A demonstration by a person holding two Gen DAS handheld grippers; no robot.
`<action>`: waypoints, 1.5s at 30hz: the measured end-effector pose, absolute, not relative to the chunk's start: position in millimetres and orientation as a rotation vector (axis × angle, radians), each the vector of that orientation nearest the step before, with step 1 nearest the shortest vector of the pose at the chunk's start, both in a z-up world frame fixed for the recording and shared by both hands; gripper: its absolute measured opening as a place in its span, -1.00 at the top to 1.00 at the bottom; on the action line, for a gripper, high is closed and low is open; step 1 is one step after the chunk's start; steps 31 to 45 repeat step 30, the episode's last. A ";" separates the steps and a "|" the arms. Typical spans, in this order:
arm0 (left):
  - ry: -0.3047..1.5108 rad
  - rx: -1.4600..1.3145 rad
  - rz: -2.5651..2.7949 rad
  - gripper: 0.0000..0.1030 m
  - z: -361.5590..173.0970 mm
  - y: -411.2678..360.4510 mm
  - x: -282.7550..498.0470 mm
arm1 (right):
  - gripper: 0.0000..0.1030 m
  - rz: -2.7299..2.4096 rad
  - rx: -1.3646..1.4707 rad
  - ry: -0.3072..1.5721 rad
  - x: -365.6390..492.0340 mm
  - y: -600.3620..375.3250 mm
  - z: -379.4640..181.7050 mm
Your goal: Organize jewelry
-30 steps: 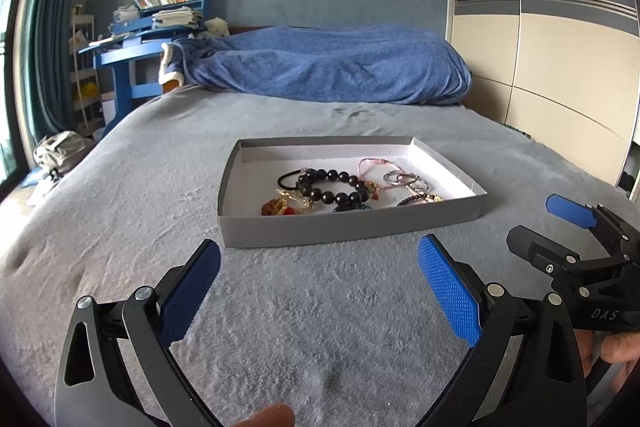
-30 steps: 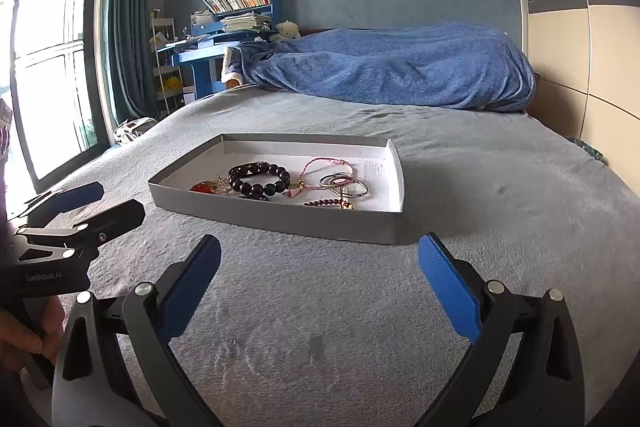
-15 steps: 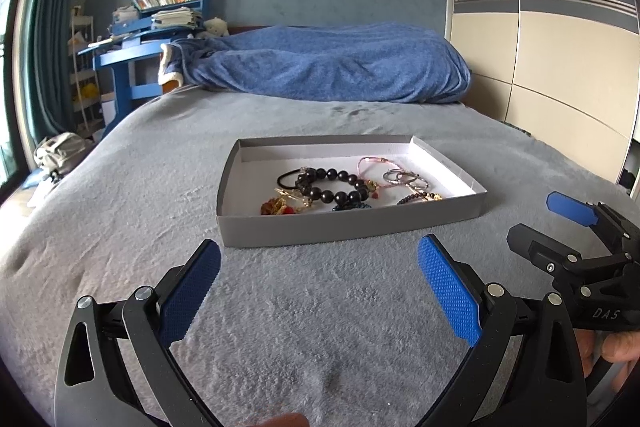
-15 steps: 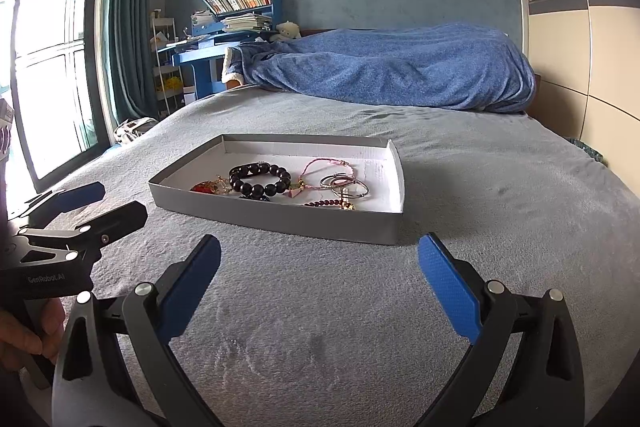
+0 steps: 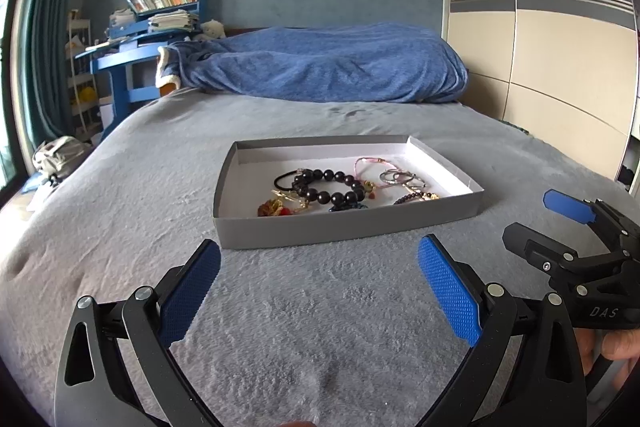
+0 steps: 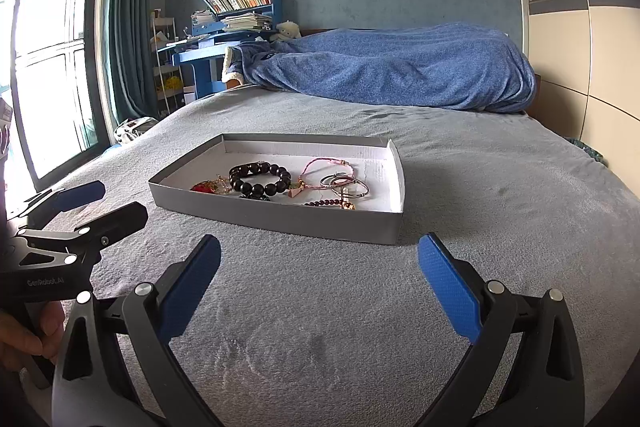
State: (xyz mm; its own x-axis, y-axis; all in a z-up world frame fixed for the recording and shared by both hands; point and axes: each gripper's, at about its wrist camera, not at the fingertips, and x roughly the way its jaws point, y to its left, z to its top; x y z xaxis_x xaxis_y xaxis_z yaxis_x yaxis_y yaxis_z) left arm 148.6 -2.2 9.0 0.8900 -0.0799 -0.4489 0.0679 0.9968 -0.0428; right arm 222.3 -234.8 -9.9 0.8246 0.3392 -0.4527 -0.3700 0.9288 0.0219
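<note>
A shallow grey tray (image 5: 344,227) with a white floor lies on the grey bed; it also shows in the right wrist view (image 6: 280,223). In it lie a black bead bracelet (image 5: 332,185) (image 6: 260,179), a pink cord bracelet (image 5: 370,167) (image 6: 324,167), silver rings (image 5: 400,178) (image 6: 344,183), a small dark bead bracelet (image 6: 328,203) and red-gold pieces (image 5: 276,207) (image 6: 208,186). My left gripper (image 5: 318,279) is open and empty, just short of the tray's near wall. My right gripper (image 6: 318,279) is open and empty, also before the tray.
The grey bed cover (image 5: 120,187) stretches around the tray. A blue blanket (image 5: 320,67) is heaped at the bed's far end. A blue desk with books (image 5: 152,27) stands at the back left. A wardrobe (image 5: 540,47) lines the right side. A window (image 6: 48,67) is on the left.
Almost nothing has changed; both grippers stay open and hold nearly still in front of the tray.
</note>
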 end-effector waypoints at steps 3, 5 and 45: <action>0.467 -0.025 -0.078 -0.90 9.3 -1.9 148.3 | -0.89 0.377 -0.068 0.468 222.2 -234.7 -9.8; 0.467 -0.025 -0.077 -0.90 9.3 -2.0 148.4 | -0.89 0.377 -0.069 0.468 222.1 -234.7 -9.9; 0.465 -0.019 -0.085 -0.90 10.9 -3.9 148.5 | -0.89 0.377 -0.069 0.468 221.9 -234.2 -9.9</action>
